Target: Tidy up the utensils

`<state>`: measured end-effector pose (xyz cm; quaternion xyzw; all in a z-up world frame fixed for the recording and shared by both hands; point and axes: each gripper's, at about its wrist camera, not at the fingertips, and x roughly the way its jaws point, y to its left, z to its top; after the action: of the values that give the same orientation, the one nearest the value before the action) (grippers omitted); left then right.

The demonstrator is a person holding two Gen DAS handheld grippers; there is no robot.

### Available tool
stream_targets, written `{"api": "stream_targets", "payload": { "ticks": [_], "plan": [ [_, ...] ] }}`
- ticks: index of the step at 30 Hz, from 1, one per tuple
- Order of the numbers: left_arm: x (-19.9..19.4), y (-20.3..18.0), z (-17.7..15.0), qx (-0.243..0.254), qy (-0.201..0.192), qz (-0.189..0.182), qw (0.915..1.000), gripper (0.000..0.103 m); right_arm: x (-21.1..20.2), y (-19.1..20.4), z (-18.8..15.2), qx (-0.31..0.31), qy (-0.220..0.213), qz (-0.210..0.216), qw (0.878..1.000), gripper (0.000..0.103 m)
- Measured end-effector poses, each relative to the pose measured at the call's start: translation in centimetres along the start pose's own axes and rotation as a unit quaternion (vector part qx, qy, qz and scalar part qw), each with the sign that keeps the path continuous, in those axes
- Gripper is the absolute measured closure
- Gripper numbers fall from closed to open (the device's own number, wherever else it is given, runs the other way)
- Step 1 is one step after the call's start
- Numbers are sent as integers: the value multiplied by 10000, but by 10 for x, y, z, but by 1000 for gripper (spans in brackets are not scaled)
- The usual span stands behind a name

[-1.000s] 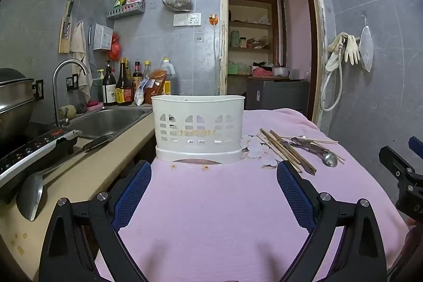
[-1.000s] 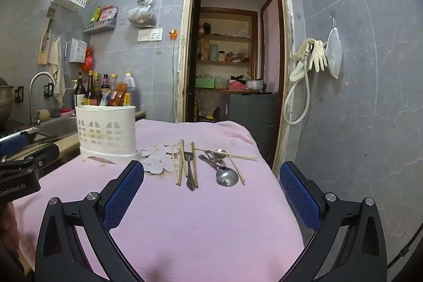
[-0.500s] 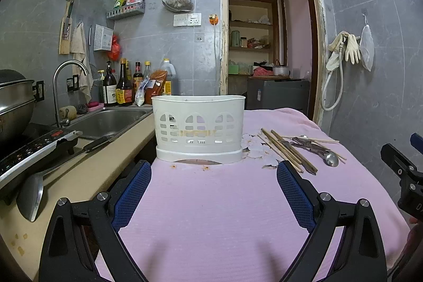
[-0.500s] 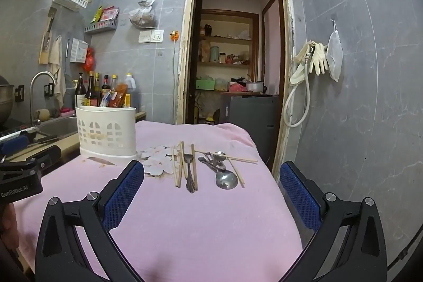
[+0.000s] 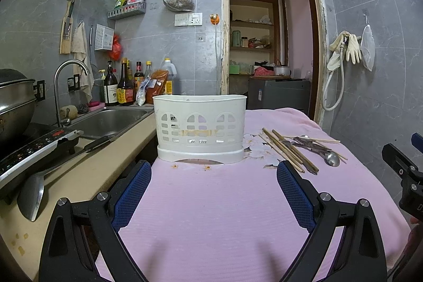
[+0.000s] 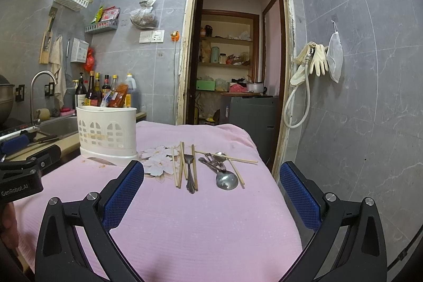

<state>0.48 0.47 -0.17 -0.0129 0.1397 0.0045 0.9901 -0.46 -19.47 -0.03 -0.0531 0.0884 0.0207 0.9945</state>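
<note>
A white slotted utensil holder [image 5: 200,131] stands upright on the pink cloth [image 5: 211,202]; it also shows in the right wrist view [image 6: 107,135]. Right of it lie wooden chopsticks [image 6: 181,165], a metal fork [image 6: 189,171] and a metal spoon [image 6: 226,179] with other metal utensils; the pile also shows in the left wrist view [image 5: 298,149]. My left gripper [image 5: 212,192] is open and empty, in front of the holder. My right gripper [image 6: 211,192] is open and empty, just short of the utensils.
A sink [image 5: 105,120] with a tap, sauce bottles [image 5: 124,86] and an induction cooker [image 5: 34,149] line the counter on the left. A ladle [image 5: 31,194] lies on the counter. An open doorway [image 6: 232,57] is behind the table. The table's right edge drops off near the wall.
Both grippers have shifted very slightly; the view is almost the same. Nothing was grasped or moved.
</note>
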Motion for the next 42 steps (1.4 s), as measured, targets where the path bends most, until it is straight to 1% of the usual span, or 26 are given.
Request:
{"api": "stream_targets", "payload": {
  "ticks": [42],
  "plan": [
    [0, 4, 0, 0, 43, 3, 10000, 9, 0, 1, 2, -11, 45, 19, 10000, 0]
  ]
}}
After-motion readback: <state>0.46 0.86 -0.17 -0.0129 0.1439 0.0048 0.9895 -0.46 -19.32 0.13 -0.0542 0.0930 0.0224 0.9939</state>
